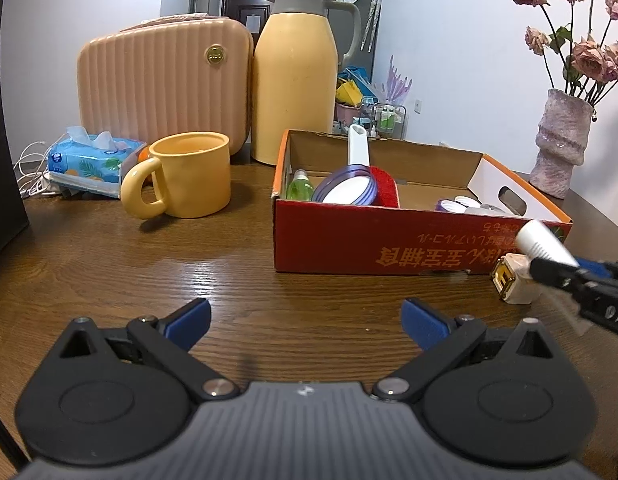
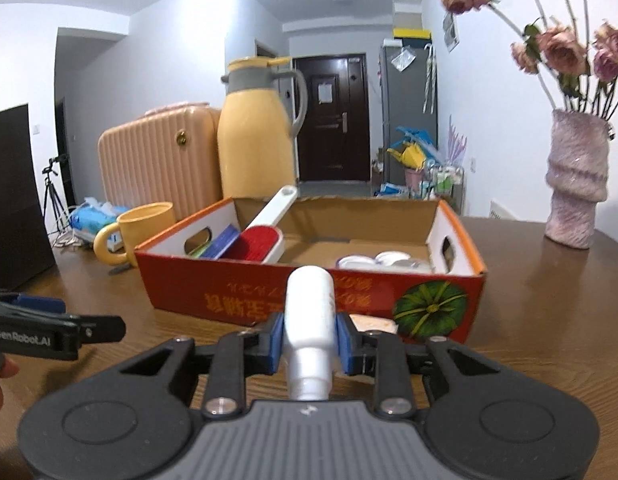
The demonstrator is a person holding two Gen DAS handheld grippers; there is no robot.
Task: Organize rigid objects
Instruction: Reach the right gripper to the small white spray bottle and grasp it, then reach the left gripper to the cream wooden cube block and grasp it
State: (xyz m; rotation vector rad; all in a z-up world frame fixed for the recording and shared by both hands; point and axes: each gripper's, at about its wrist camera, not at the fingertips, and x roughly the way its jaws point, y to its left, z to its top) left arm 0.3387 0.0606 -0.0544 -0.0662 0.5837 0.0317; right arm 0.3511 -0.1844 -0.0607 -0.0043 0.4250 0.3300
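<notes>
My right gripper is shut on a white bottle, its blue pads pressing both sides, the bottle's base pointing at the red cardboard box. In the left wrist view that bottle hangs just in front of the box's right corner, above a white USB charger lying on the table. The box holds a white-handled red brush, a purple-rimmed round lid, a green bottle and small white jars. My left gripper stands open over bare wood, nothing between its fingers.
A yellow mug, yellow thermos jug, pink ribbed case and tissue pack stand at the back left. A pink vase with dried roses stands at the right. A dark panel borders the left.
</notes>
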